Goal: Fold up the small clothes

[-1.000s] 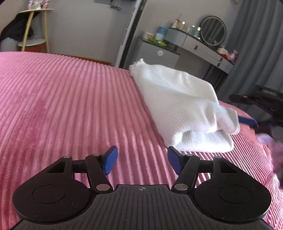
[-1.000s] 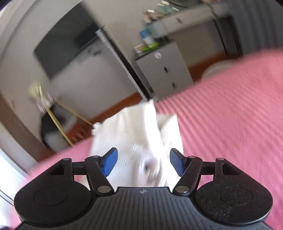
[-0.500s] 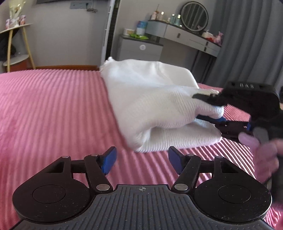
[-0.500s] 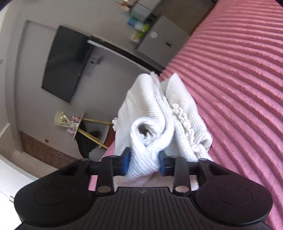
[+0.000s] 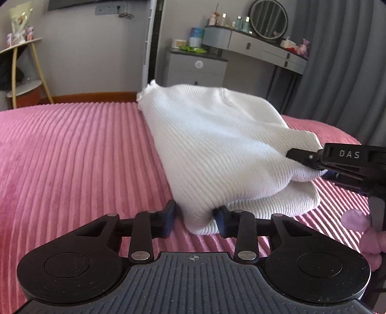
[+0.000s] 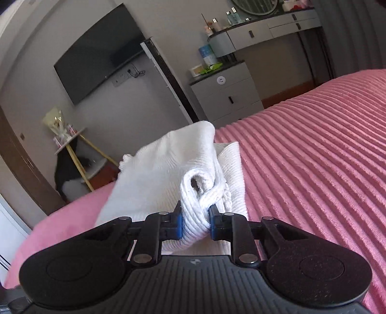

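A white ribbed knit garment (image 5: 217, 142) lies folded on the pink ribbed bedspread (image 5: 72, 154). My left gripper (image 5: 196, 218) is shut on its near corner. My right gripper (image 6: 195, 223) is shut on a bunched fold of the same garment (image 6: 178, 169) and lifts the upper layer a little. In the left wrist view the right gripper (image 5: 311, 166) grips the garment's right edge, above the lower layer.
A grey drawer unit (image 5: 196, 66) and a dressing table with a round mirror (image 5: 269, 18) stand beyond the bed. A wall TV (image 6: 99, 53), a small side table (image 6: 72, 149) and grey curtains (image 5: 342, 72) are around it.
My left gripper moved up to the garment's near corner and closed on it. My right gripper, open one second ago, closed on the garment's right edge and keeps hold.
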`<state>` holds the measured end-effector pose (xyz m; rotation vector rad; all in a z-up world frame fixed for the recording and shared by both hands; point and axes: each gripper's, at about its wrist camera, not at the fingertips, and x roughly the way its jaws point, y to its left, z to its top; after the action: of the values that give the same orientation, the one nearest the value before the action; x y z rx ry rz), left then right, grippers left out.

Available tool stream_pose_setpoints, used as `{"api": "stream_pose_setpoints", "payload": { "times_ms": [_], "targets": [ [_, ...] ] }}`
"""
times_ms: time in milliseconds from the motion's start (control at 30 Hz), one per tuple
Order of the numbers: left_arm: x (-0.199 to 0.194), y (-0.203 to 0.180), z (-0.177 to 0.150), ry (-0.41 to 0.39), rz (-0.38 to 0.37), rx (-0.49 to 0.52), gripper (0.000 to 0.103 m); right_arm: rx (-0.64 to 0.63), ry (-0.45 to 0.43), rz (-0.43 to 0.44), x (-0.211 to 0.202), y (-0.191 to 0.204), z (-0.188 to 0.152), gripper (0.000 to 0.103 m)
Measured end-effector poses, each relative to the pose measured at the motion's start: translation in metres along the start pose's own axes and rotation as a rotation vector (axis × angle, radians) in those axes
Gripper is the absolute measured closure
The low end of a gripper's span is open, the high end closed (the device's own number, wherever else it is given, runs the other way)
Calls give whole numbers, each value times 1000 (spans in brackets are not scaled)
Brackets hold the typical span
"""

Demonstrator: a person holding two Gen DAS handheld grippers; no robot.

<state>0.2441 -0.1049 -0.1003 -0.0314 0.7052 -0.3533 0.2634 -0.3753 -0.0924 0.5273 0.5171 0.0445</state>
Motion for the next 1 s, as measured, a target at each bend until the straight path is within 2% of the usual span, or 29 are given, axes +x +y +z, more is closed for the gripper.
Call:
{"api": "stream_pose_setpoints", "payload": {
  "times_ms": [133, 200, 267, 333, 400, 533, 600, 633, 667, 733, 833, 1000],
  "targets": [
    [-9, 5, 3, -16, 20, -2, 68, 102, 23, 79, -12, -5, 0, 85],
    [-10, 12, 5, -5, 11, -39, 68, 135, 73, 60, -8, -11, -6, 85],
    [-13, 18, 6, 8, -6, -77, 68, 101, 115, 17, 1, -16, -12, 86],
    [-17, 20, 7, 19, 1, -70, 62, 46, 128, 13, 3, -14, -11, 86],
    [-24, 21, 9, 27, 15, -37, 52, 5, 155, 5, 2, -10, -6, 84],
    [-42, 29, 20, 23, 4, 8, 47, 89, 190, 45, -9, -22, 6, 70],
    [-48, 33, 28, 3, 0, 1, 31, 122, 175, 52, -16, -29, 13, 57],
    [-50, 35, 33, -5, -11, -12, 27, 137, 153, 34, -19, -31, 16, 34],
    [-49, 37, 37, -7, -29, -28, 24, 138, 126, 13, -22, -33, 18, 24],
    [-40, 39, 46, 11, -74, -80, 21, 145, 99, 27, -22, -39, 18, 23],
    [-13, 41, 55, 65, -110, -137, 19, 248, 113, 129, -9, -53, 11, 23],
    [28, 43, 66, 152, -136, -175, 19, 288, 121, 147, 16, -58, 5, 23]
  ]
}}
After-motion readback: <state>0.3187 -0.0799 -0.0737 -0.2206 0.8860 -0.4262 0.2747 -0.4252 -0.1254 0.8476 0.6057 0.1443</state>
